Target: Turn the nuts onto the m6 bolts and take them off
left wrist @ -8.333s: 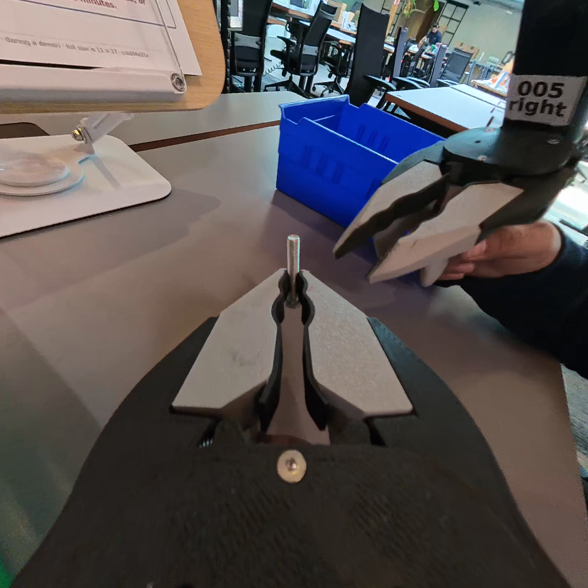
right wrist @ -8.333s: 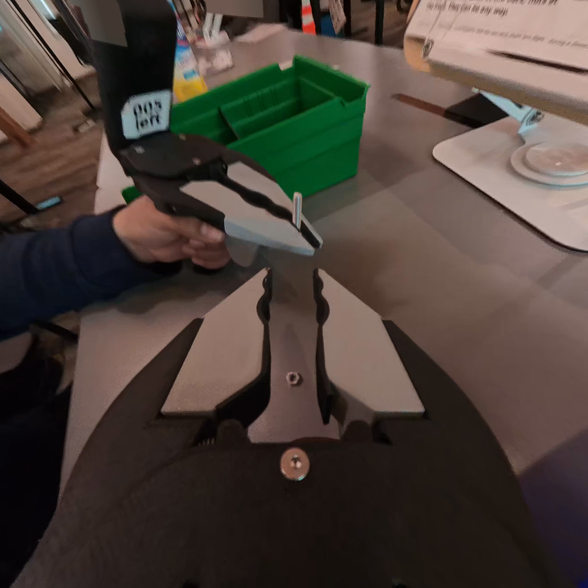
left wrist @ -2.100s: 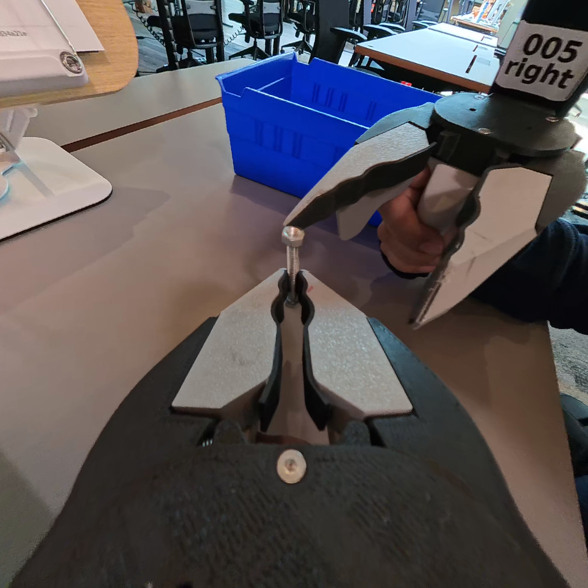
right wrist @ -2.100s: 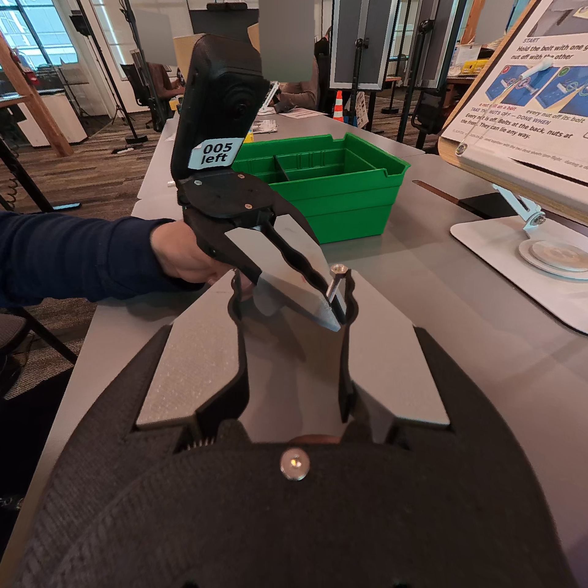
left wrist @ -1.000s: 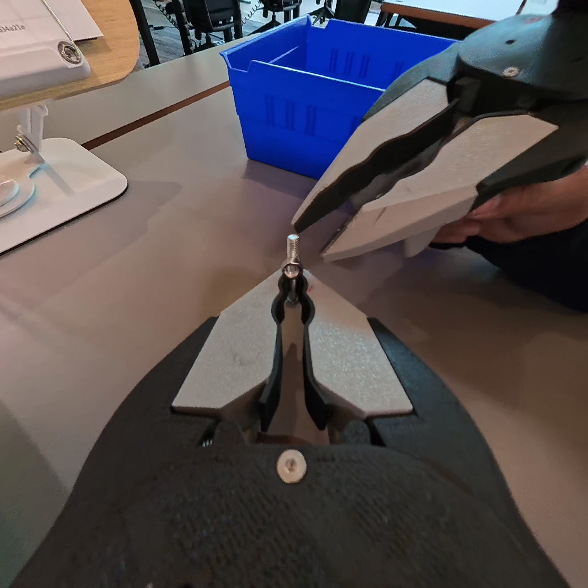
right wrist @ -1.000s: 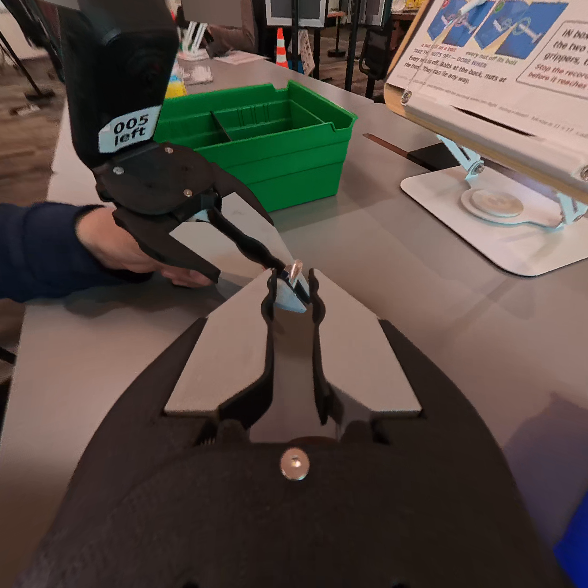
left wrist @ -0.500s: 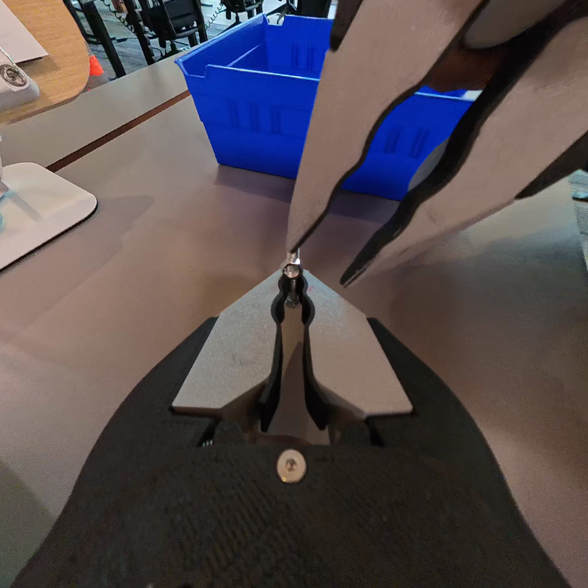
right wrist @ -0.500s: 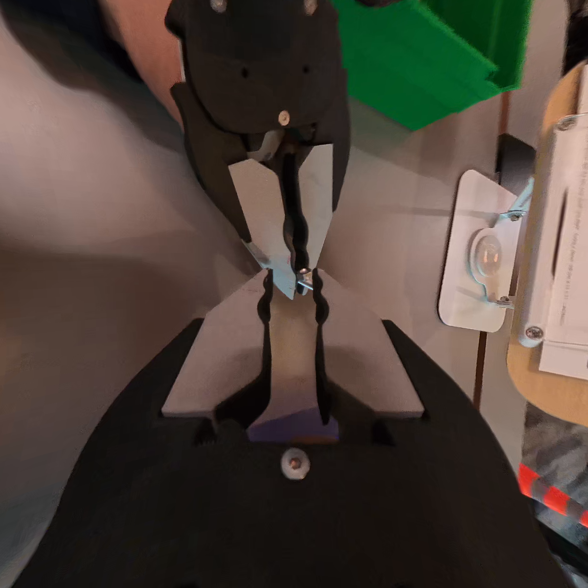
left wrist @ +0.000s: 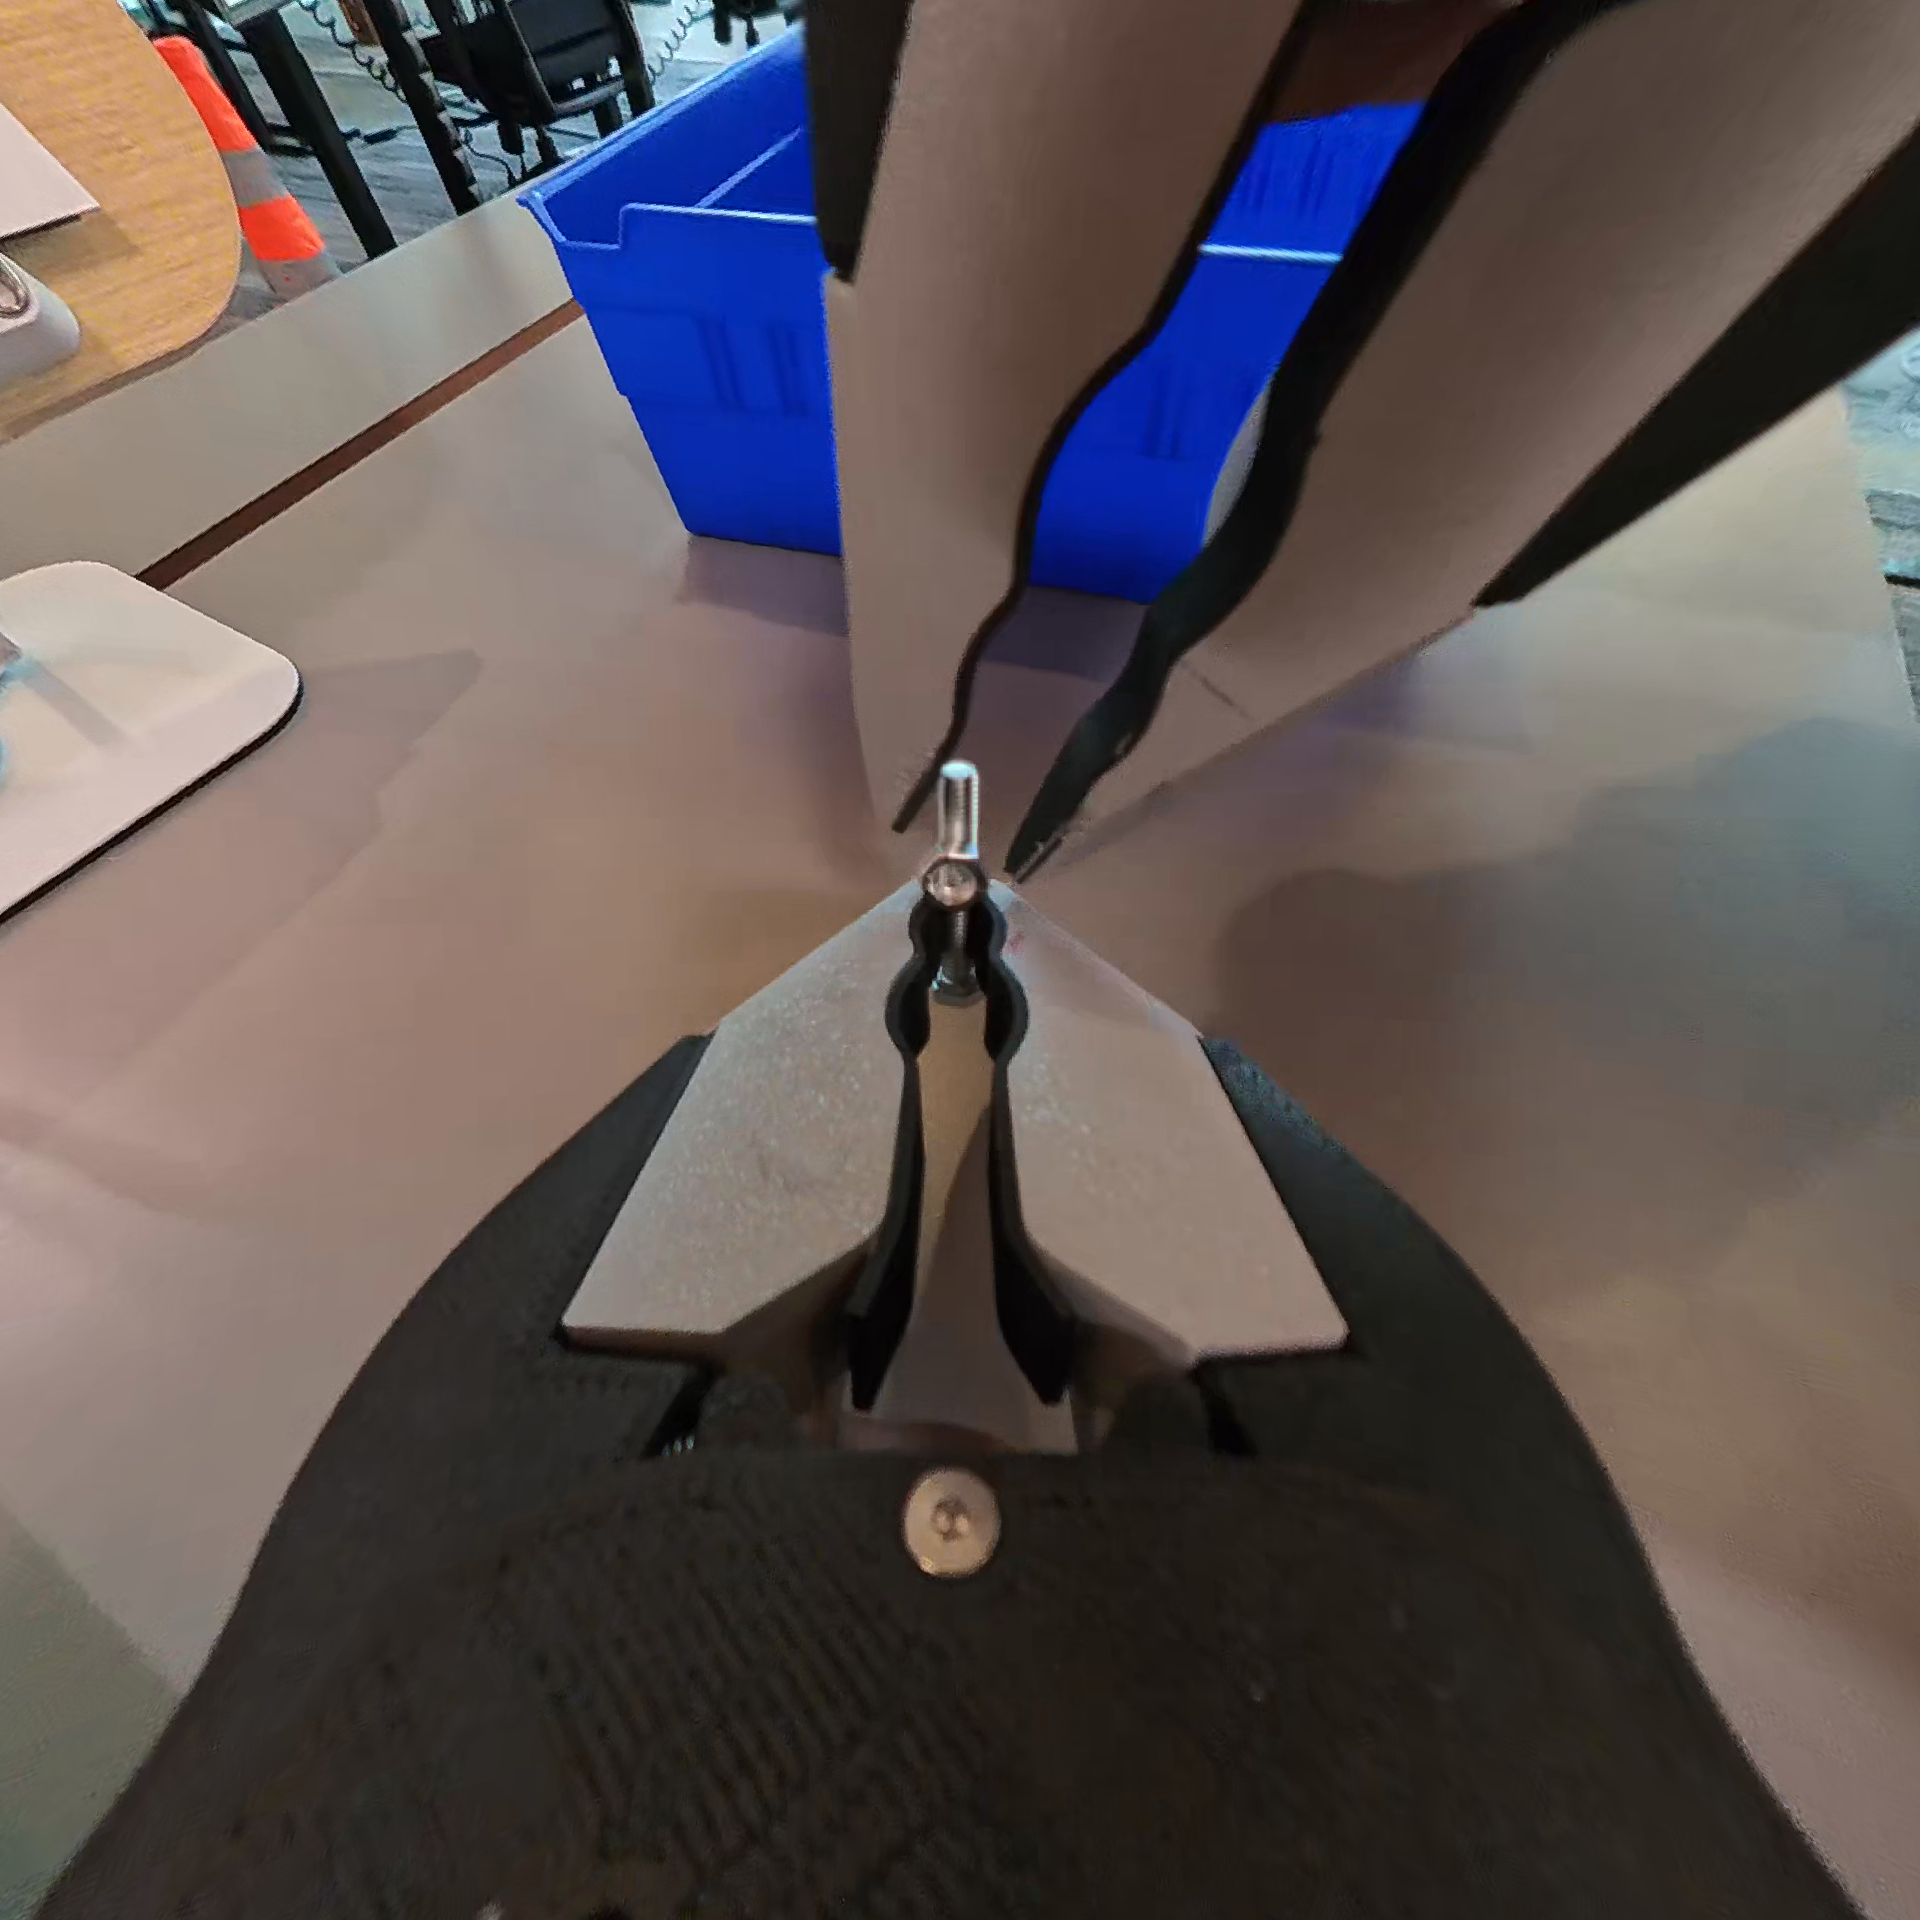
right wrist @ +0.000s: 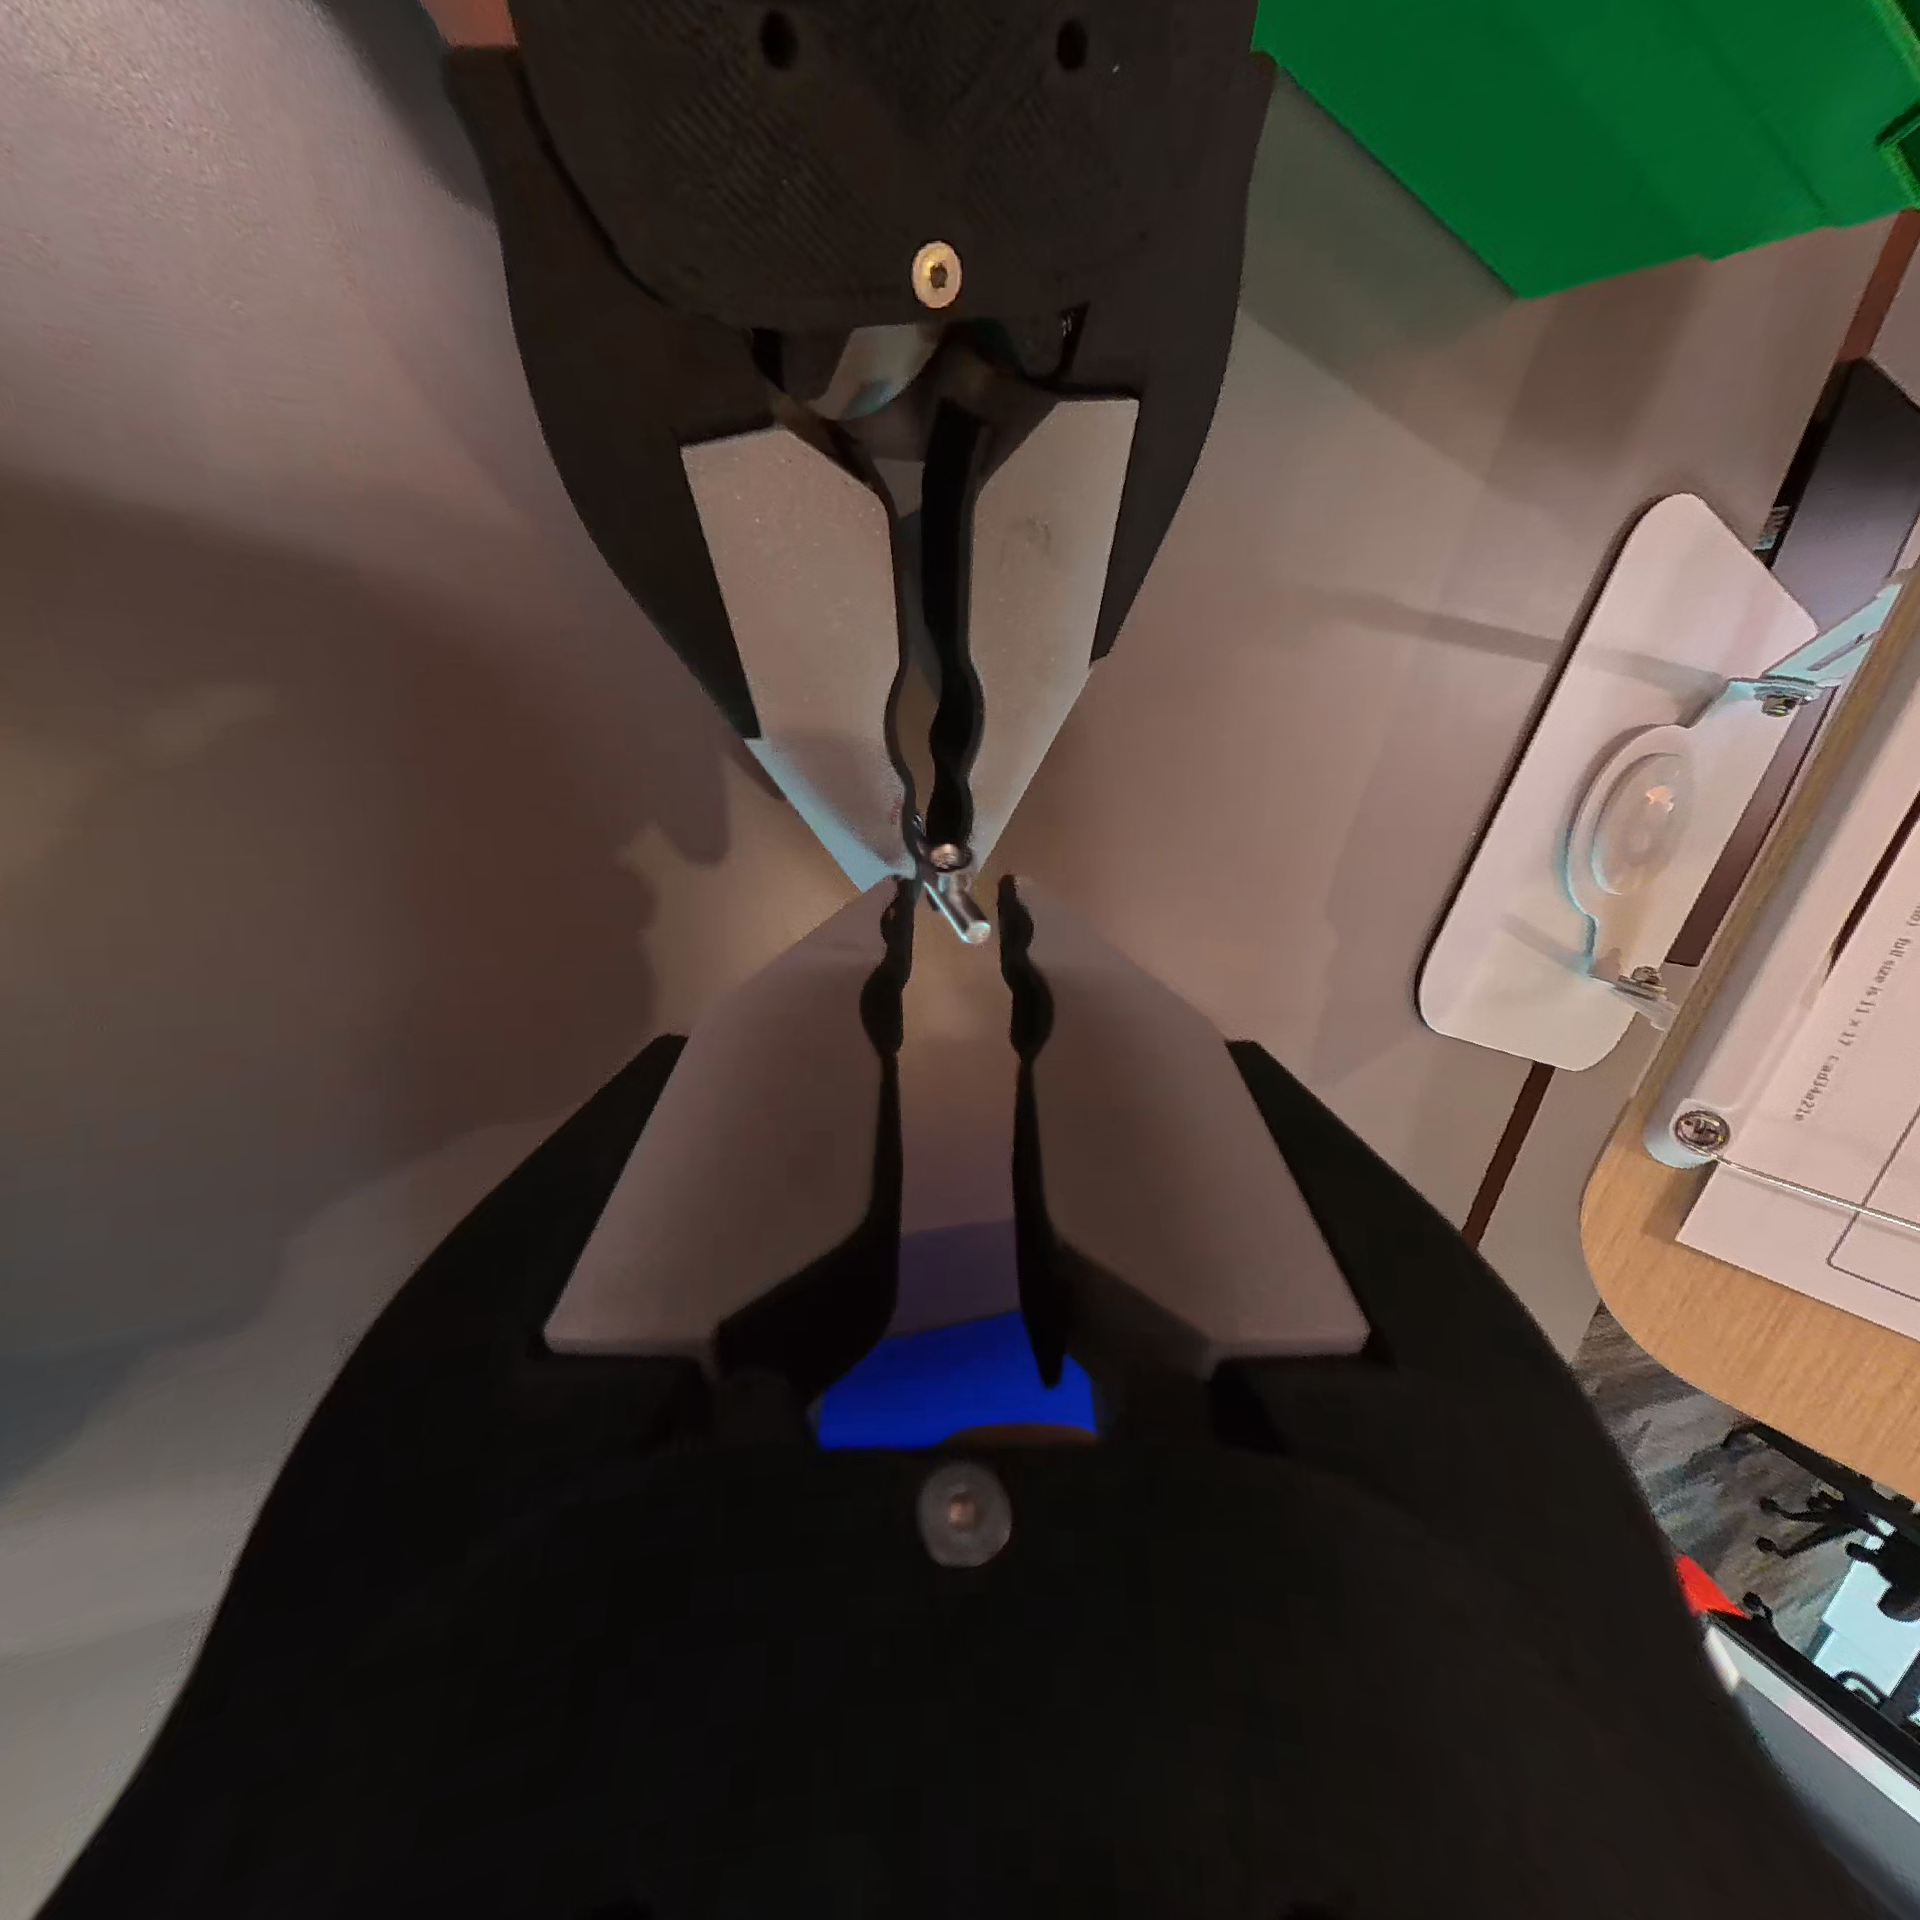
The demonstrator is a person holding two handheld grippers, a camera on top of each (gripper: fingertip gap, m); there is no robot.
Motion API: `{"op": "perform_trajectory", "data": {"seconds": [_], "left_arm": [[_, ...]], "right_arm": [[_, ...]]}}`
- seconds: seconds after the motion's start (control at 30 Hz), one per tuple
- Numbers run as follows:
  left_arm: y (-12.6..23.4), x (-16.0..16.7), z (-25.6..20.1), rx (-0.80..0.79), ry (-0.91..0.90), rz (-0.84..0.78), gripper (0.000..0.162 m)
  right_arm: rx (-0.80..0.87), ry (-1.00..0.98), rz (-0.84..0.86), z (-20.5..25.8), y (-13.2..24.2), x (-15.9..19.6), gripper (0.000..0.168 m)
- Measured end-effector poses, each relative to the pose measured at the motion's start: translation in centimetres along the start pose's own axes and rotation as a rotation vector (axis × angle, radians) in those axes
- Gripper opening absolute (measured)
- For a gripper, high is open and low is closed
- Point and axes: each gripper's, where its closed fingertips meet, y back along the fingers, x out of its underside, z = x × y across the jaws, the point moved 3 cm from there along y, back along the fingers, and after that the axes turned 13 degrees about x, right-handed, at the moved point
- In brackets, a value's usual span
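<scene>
While clamped, bolt [left wrist: 956,821] upright.

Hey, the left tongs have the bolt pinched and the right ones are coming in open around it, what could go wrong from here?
1. The left tongs pinch the bolt only at their very tips, so a sideways push may tilt it or pop it free.
2. The right tongs straddle the bare thread; closing there would probably miss the nut and grab the shank instead.

two claws [left wrist: 954,906] [right wrist: 954,902], one bolt [left wrist: 956,805], one nut [left wrist: 953,880], one blue bin [left wrist: 707,343], one green bin [right wrist: 1621,125], one white stand [right wrist: 1621,790]
</scene>
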Motion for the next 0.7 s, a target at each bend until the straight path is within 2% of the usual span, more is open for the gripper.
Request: {"op": "perform_trajectory", "data": {"seconds": [0.27,0.5,0.7], "left_arm": [[-0.12,-0.04,-0.25,-0.010,-0.046,0.019,0.002],[-0.29,0.14,-0.33,-0.014,-0.060,0.037,0.002],[-0.37,0.23,-0.38,-0.014,-0.065,0.045,0.002]], "right_arm": [[-0.133,0.018,0.015,0.12,-0.19,0.14,0.017],[-0.188,0.005,-0.029,0.40,-0.48,-0.06,0.008],[-0.205,-0.022,-0.049,0.50,-0.56,0.07,0.008]]}}
